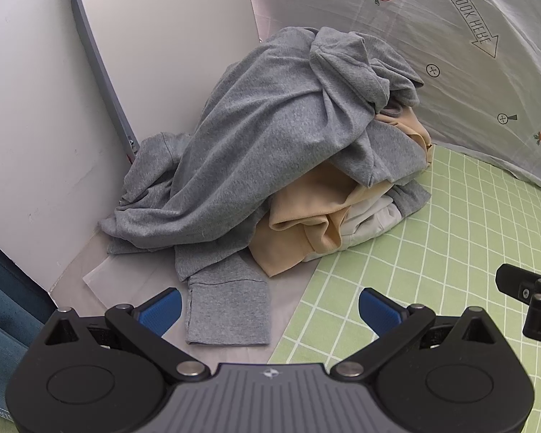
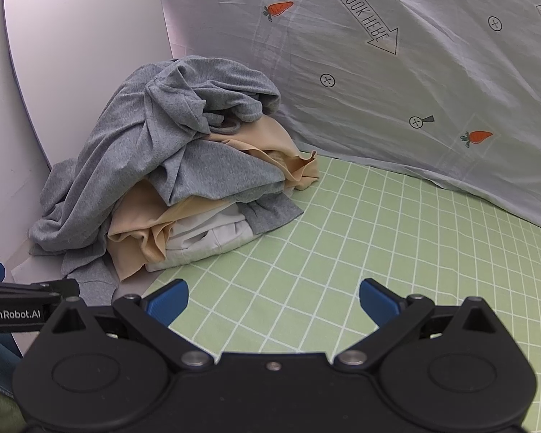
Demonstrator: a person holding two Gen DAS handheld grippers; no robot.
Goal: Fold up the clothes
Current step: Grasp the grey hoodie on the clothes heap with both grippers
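Note:
A heap of clothes lies in the corner: a crumpled grey long-sleeved garment [image 1: 270, 130] [image 2: 151, 137] on top, a tan garment [image 1: 306, 231] [image 2: 137, 238] under it, and a white one [image 1: 371, 220] [image 2: 212, 234] at the bottom. One grey sleeve cuff [image 1: 229, 310] reaches toward me, lying flat between the left gripper's blue pads. My left gripper [image 1: 269, 308] is open just short of the pile and holds nothing. My right gripper [image 2: 273, 301] is open over the green checked cloth [image 2: 378, 252], right of the heap, also holding nothing.
White panels [image 1: 36, 126] close the left side, and a pale sheet with carrots and arrows [image 2: 396, 72] rises behind. The green checked cloth [image 1: 451, 252] spreads right. A pale sheet [image 1: 126, 281] lies under the heap. The other gripper's body [image 1: 530, 303] [image 2: 25, 303] shows at each view's edge.

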